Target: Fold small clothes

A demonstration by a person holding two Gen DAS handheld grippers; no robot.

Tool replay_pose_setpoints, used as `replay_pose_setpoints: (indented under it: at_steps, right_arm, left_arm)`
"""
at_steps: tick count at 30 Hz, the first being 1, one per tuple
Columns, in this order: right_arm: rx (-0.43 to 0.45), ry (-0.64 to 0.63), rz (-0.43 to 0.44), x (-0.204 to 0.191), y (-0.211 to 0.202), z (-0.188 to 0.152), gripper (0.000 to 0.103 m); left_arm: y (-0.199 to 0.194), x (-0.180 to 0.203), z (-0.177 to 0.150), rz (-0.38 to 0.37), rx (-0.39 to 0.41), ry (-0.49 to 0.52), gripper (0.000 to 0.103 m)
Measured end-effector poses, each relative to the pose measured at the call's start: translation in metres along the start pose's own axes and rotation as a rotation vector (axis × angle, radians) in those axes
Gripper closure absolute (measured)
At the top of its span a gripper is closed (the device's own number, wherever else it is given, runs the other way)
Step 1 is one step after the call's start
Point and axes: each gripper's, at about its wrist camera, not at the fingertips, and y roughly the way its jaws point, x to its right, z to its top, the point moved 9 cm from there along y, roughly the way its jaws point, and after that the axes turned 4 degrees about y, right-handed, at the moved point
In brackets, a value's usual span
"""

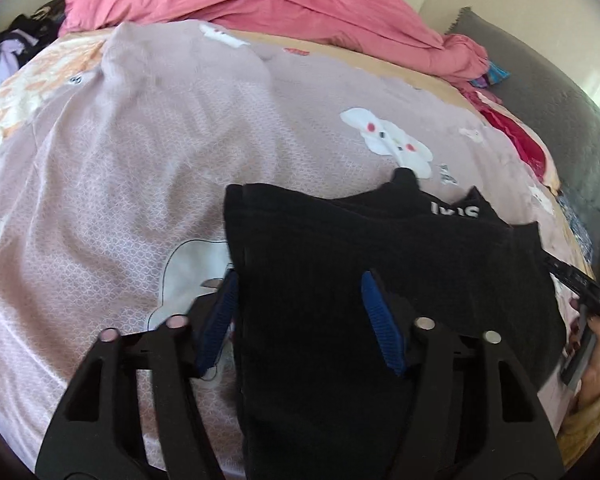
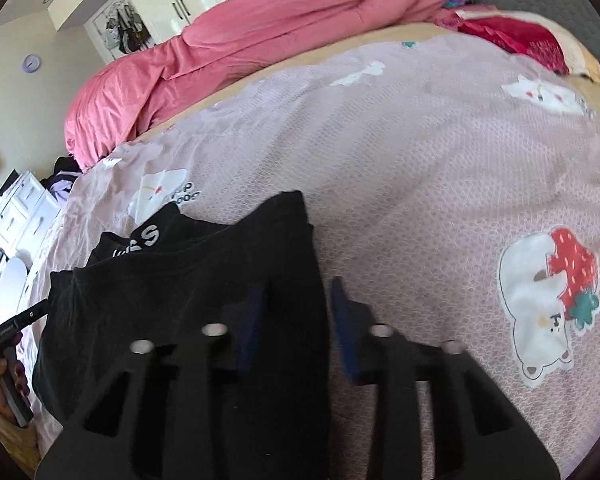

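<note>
Fabric of the black garment (image 1: 380, 264) is lying between the left gripper (image 1: 300, 316) fingers, partly closed on its left edge, on the bed (image 1: 120, 160). Right gripper (image 2: 296, 320) is pinching its right edge; folding looks barely begun.

The left hand-held gripper (image 1: 298, 316) is a matte black plastic frame with triangular cut-outs, four round silver pin heads and two ribbed blue pads on its fingers (image 1: 382, 324). The right hand-held gripper (image 2: 296, 320) has the same black frame, silver pins and dark blue pads. A beige sleeve (image 1: 592, 408) covers one wrist.
</note>
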Motion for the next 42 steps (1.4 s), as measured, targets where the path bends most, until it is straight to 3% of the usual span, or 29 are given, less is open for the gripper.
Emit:
replay_pose_setpoints:
  at_steps: [2, 3, 8, 11, 14, 16, 19, 22, 23, 25, 28, 32, 35, 37, 39, 42]
  right_arm:
    - [0.021, -0.018, 0.002, -0.002, -0.005, 0.003, 0.095]
    - [0.037, -0.018, 0.011, -0.003, -0.009, 0.005, 0.095]
    - [0.106, 0.005, 0.047, -0.001, -0.025, 0.021, 0.096]
    - [0.092, -0.010, 0.004, 0.006, -0.016, 0.017, 0.096]
    - [0.036, -0.004, -0.049, 0.013, 0.003, 0.005, 0.095]
    - [0.018, -0.001, -0.063, 0.015, 0.010, 0.001, 0.094]
    - [0.023, 0.002, -0.110, 0.018, 0.008, 0.002, 0.078]
    - [0.061, -0.016, -0.134, 0.016, -0.005, 0.006, 0.071]
    - [0.076, -0.023, -0.138, 0.014, -0.010, 0.007, 0.064]
    - [0.108, -0.044, -0.121, 0.005, -0.022, 0.009, 0.060]
    - [0.118, -0.070, -0.081, -0.010, -0.035, 0.007, 0.051]
    - [0.059, -0.137, 0.028, -0.048, -0.044, -0.015, 0.048]
    - [0.032, -0.200, 0.065, -0.074, -0.047, -0.036, 0.044]
    - [0.003, -0.231, 0.086, -0.086, -0.046, -0.051, 0.043]
    - [-0.019, -0.266, 0.070, -0.091, -0.042, -0.062, 0.042]
    - [-0.098, -0.305, -0.085, -0.069, -0.024, -0.080, 0.042]
  left_arm:
    - [-0.001, -0.007, -0.001, 0.036, 0.017, -0.022, 0.095]
    - [-0.005, -0.008, 0.000, 0.023, 0.039, -0.033, 0.098]
    - [-0.035, -0.003, 0.015, 0.003, 0.167, -0.010, 0.099]
    - [-0.029, -0.010, 0.013, 0.037, 0.153, -0.017, 0.101]
    - [-0.015, -0.029, 0.008, 0.128, 0.121, -0.037, 0.103]
    - [-0.008, -0.041, 0.001, 0.132, 0.094, -0.078, 0.103]
    - [-0.018, -0.053, -0.007, 0.124, 0.102, -0.118, 0.103]
    - [-0.044, -0.042, -0.004, 0.130, 0.158, -0.078, 0.102]
    - [-0.052, -0.033, -0.004, 0.125, 0.173, -0.057, 0.102]
    - [-0.065, -0.009, -0.005, 0.081, 0.183, -0.015, 0.098]
    - [-0.072, 0.039, -0.015, 0.001, 0.158, 0.081, 0.083]
    - [-0.065, 0.096, -0.039, -0.053, 0.087, 0.235, 0.070]
    - [-0.049, 0.105, -0.055, -0.038, 0.031, 0.244, 0.052]
    - [-0.037, 0.099, -0.069, -0.015, -0.019, 0.218, 0.047]
    - [-0.031, 0.093, -0.080, -0.008, -0.043, 0.197, 0.047]
    - [-0.030, 0.084, -0.086, -0.018, -0.030, 0.195, 0.047]
